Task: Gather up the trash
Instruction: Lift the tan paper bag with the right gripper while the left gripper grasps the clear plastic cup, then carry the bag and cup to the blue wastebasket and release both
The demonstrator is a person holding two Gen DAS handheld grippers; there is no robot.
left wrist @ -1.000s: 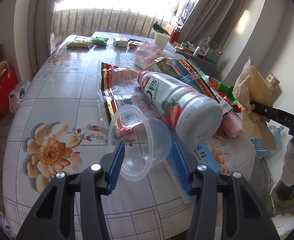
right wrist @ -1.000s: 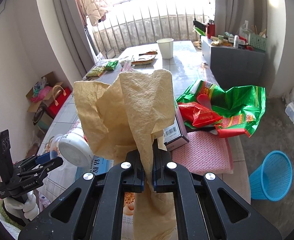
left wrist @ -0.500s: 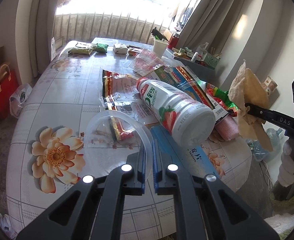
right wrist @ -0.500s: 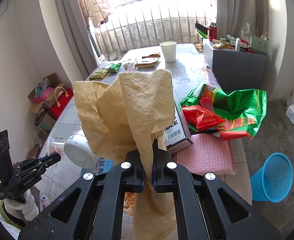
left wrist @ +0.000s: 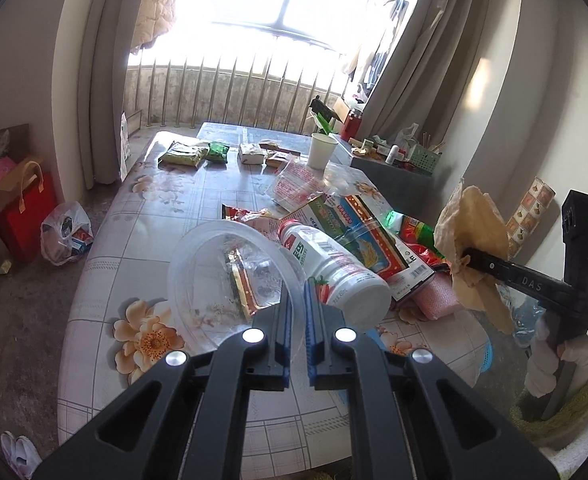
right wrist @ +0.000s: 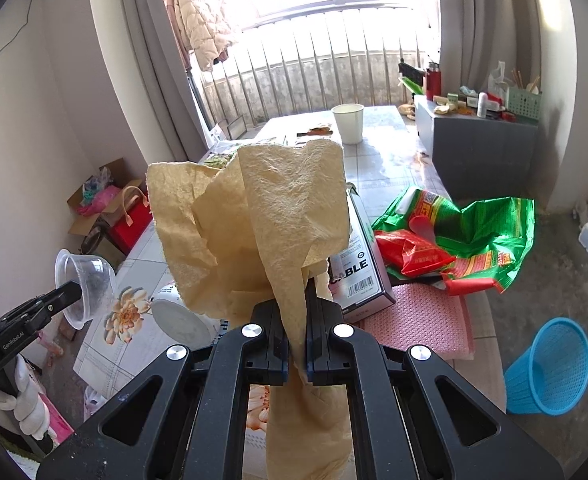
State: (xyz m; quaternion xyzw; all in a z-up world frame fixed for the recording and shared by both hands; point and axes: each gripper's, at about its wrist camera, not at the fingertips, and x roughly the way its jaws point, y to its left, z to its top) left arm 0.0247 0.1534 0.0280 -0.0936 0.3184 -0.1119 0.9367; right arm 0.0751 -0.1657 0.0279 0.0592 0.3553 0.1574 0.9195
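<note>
My left gripper (left wrist: 298, 300) is shut on the rim of a clear plastic cup (left wrist: 221, 280) and holds it lifted above the flowered table (left wrist: 105, 280); the cup also shows in the right wrist view (right wrist: 83, 284). My right gripper (right wrist: 298, 300) is shut on a crumpled tan paper napkin (right wrist: 261, 220), held up beside the table's right edge; the napkin also shows in the left wrist view (left wrist: 474, 248). A white strawberry drink bottle (left wrist: 334, 272) lies on its side on the table just past the cup.
A blue mesh waste basket (right wrist: 550, 368) stands on the floor at the right. Green and red snack bags (right wrist: 454, 240), a boxed item (right wrist: 358, 264), a pink cloth (right wrist: 418, 320) and wrappers (left wrist: 294, 184) litter the table. A paper cup (right wrist: 349, 122) stands far back.
My left gripper closed on the clear cup's rim and lifted it off the table. My right gripper kept hold of the napkin and rose slightly.
</note>
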